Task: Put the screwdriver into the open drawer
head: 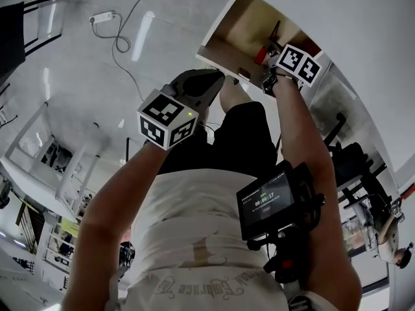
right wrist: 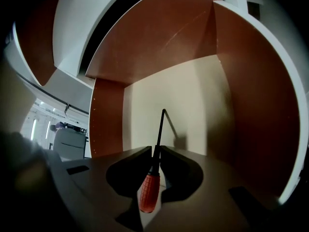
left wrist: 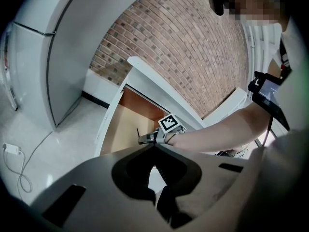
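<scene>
The screwdriver (right wrist: 148, 190) has a red handle and a thin black shaft. My right gripper (right wrist: 155, 152) is shut on the shaft just ahead of the handle, and the shaft points down into the open drawer (right wrist: 178, 91), its tip close to the cream floor. In the head view the right gripper (head: 270, 45) reaches inside the drawer (head: 217, 56), with the red handle (head: 261, 55) showing beside it. My left gripper (head: 216, 78) hangs in front of the drawer's white front, its jaws together with nothing in them. In the left gripper view the left gripper (left wrist: 154, 147) faces the drawer (left wrist: 123, 124) and the right gripper (left wrist: 144, 139).
The drawer has brown side walls (right wrist: 251, 91) and a white front rim. A power strip (head: 104, 17) with a cable lies on the pale floor. A tall white cabinet (left wrist: 53, 57) and a brick wall (left wrist: 193, 47) stand behind the drawer. A screen device (head: 269, 199) hangs at the person's chest.
</scene>
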